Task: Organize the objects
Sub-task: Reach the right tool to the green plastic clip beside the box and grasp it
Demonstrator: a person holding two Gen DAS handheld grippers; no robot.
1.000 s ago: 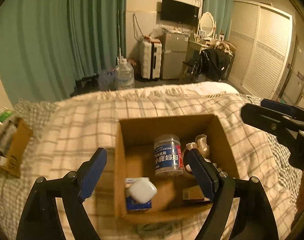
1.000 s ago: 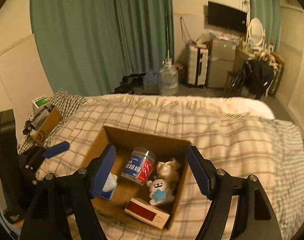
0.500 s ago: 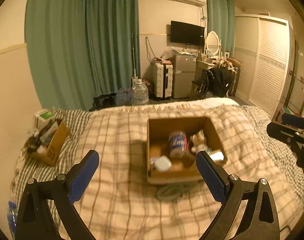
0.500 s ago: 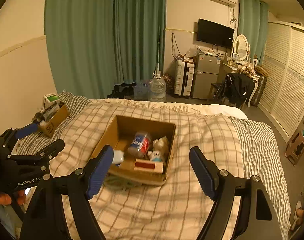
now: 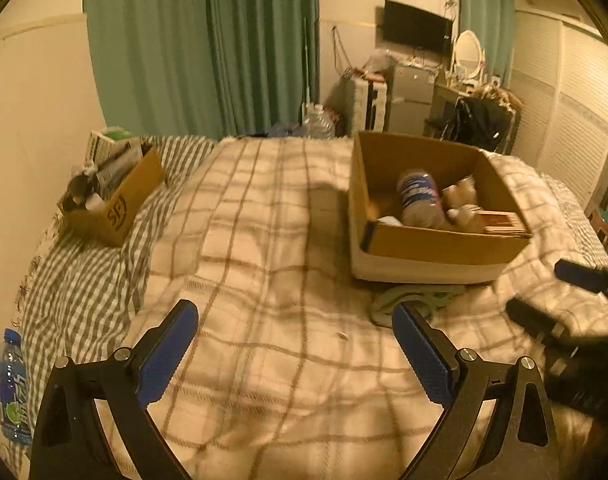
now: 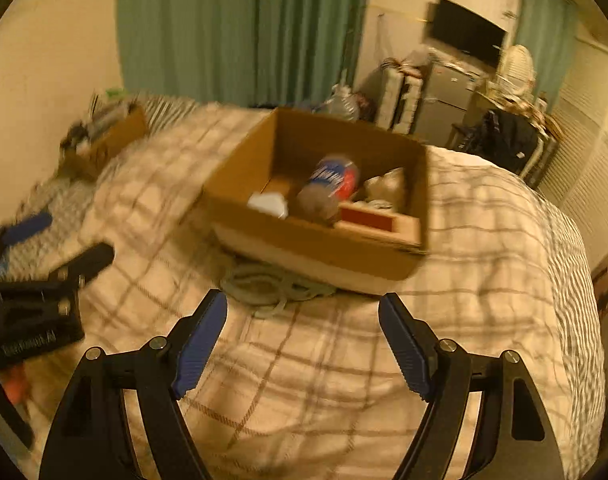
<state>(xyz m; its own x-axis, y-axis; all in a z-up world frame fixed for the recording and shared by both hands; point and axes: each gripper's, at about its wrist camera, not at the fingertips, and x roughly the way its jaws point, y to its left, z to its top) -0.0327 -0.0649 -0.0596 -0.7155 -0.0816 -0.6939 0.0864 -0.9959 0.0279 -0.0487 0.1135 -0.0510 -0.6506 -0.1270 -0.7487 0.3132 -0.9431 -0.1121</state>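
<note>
An open cardboard box (image 5: pixel 431 246) (image 6: pixel 327 248) sits on the checked blanket. It holds a jar with a blue and red label (image 5: pixel 417 196) (image 6: pixel 329 186), a white item (image 6: pixel 268 204), a red and tan flat box (image 6: pixel 377 220) and a pale plush toy (image 5: pixel 459 200). A grey coiled cord (image 5: pixel 411 300) (image 6: pixel 272 286) lies at the box's near edge. My left gripper (image 5: pixel 296 344) is open and empty, low over the blanket to the left of the box. My right gripper (image 6: pixel 304 340) is open and empty, just short of the cord.
A second cardboard box (image 5: pixel 112 200) (image 6: pixel 104 140) full of items sits on the striped sheet at the left. A blue drink bottle (image 5: pixel 10 388) lies at the bed's left edge. Curtains, a suitcase, a fridge and a wardrobe stand beyond the bed.
Both grippers have dropped lower and closer to the blanket; the left view has swung left, so the box now sits to its right. Both stay open and empty.
</note>
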